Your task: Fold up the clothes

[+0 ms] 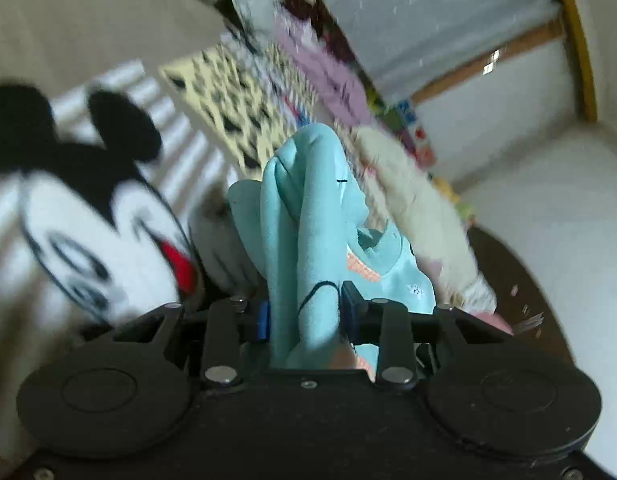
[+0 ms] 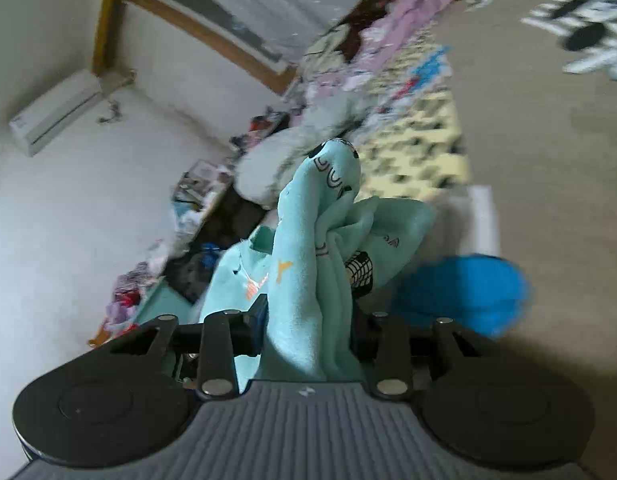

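Left wrist view: our left hand-held gripper (image 1: 304,316) is pinched tight on a light blue garment (image 1: 308,216). The cloth is bunched in a thick roll btw the two blue pads and stands up in front of the cam. The right wrist view shows the same thing: our right hand-held gripper (image 2: 308,320) is clamped on the light blue garment (image 2: 308,248) too, w/ a fat wad of it squeezed in the jaws. So the garment is up in the air, held at two spots, not lying flat.

Below it we see a tan blanket with a cartoon mouse (image 1: 96,208) on a bed, and a pile of other clothes (image 1: 316,60) at the far side. A blue round thing (image 2: 464,292) sits near, on the right; too blurry to say what it is.

We think the garment is soft, light and floppy, prob. fleecy. It won't break and it won't slip much, but it sags and crumples, so it keeps no shape by itself. Right now each hand-held gripper has a big lump, not an edge. To fold neat, we'd want to hold it by two corners or the shoulders, w/ only a thin bit of cloth in each grip, so it hangs flat btw them. Pics are blurry, so we can't tell which part is which.
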